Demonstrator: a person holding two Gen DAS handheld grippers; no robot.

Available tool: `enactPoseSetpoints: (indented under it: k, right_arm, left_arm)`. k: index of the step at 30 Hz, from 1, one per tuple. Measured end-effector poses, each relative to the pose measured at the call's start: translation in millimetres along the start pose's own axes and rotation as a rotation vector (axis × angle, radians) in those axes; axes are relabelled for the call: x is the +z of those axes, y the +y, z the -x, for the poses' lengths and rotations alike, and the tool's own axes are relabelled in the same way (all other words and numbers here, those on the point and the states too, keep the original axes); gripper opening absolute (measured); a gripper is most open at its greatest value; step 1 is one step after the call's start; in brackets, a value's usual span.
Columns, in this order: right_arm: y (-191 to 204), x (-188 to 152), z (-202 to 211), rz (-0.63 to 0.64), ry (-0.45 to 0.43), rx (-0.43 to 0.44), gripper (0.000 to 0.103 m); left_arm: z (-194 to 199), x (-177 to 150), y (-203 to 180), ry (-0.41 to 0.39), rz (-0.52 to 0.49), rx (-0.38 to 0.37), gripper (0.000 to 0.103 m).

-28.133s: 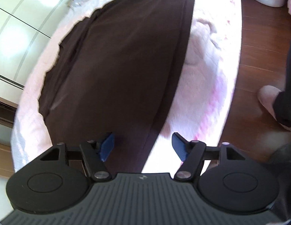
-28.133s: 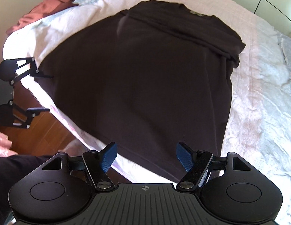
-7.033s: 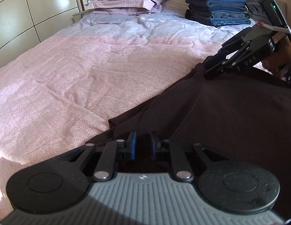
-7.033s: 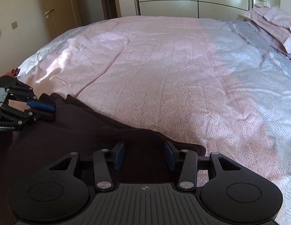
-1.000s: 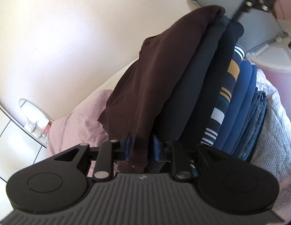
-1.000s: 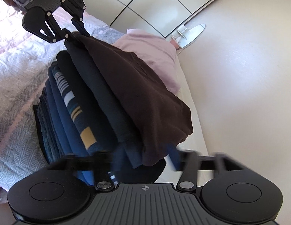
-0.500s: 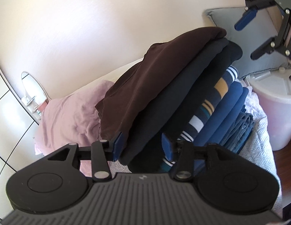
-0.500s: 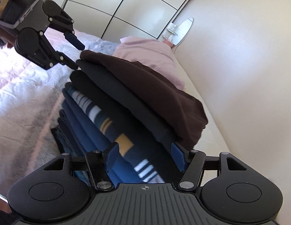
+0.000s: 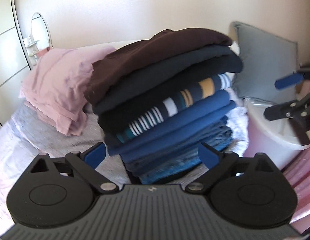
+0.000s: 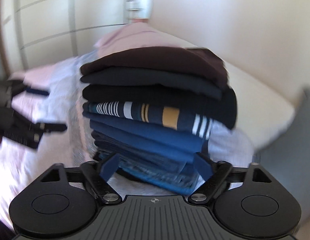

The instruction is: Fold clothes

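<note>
Clothes sit stacked on the bed: my brown folded shirt point(image 9: 159, 54) tops the pile point(image 10: 155, 120), squared so it balances. Left gripper point(image 9: 153, 156) and right gripper point(image 10: 155, 166) hang spread, holding nothing.

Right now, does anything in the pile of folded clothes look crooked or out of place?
Slightly. The brown shirt on top of the stack lies a little askew, its loose edge overhanging toward the pink pillow. The layers are not flush. Nothing has fallen. Both grippers, left and right, are open and empty.
</note>
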State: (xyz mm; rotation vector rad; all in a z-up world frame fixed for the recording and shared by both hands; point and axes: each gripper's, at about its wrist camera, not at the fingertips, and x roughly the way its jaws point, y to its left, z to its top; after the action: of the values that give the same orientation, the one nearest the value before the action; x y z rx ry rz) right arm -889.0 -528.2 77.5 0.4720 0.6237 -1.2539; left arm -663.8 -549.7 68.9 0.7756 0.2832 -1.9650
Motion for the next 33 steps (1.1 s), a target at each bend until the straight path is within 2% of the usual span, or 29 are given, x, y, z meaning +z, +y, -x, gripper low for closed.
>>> enactPoseSetpoints:
  k: [5,9,15,20,24,33]
  right_arm:
    - [24.3,-23.2,33.5,-0.237,0.039,-0.08,0.089]
    - [55.9,-40.5,64.2,-0.316,0.023,-0.14,0.089]
    - [109.7,-58.1,106.7,-0.323,-0.002,-0.195,0.089]
    - [131.5,-62.9,129.2,-0.331,-0.021,-0.192,0.089]
    - [139.4,-61.3,139.7,-0.305,-0.044,-0.186,0.089]
    - [134.3,-61.9,143.9,-0.281,-0.03,-0.143,0.089]
  left_arm:
    - [41.5,-25.0,4.9,0.001,0.053,-0.024,0.101]
    - [75.2,-44.9,9.0,0.006,0.091,-0.034,0.101]
    - [121.3,-66.1,11.4,0.016,0.116,-0.046,0.101]
    - [143.9,-67.3,8.6,0.023,0.146,-0.043,0.101]
    - [154.4,-62.4,2.5,0.013,0.17,-0.027,0.101]
    - [158.1,-55.7,-13.7,0.036,0.233,0.014,0.101]
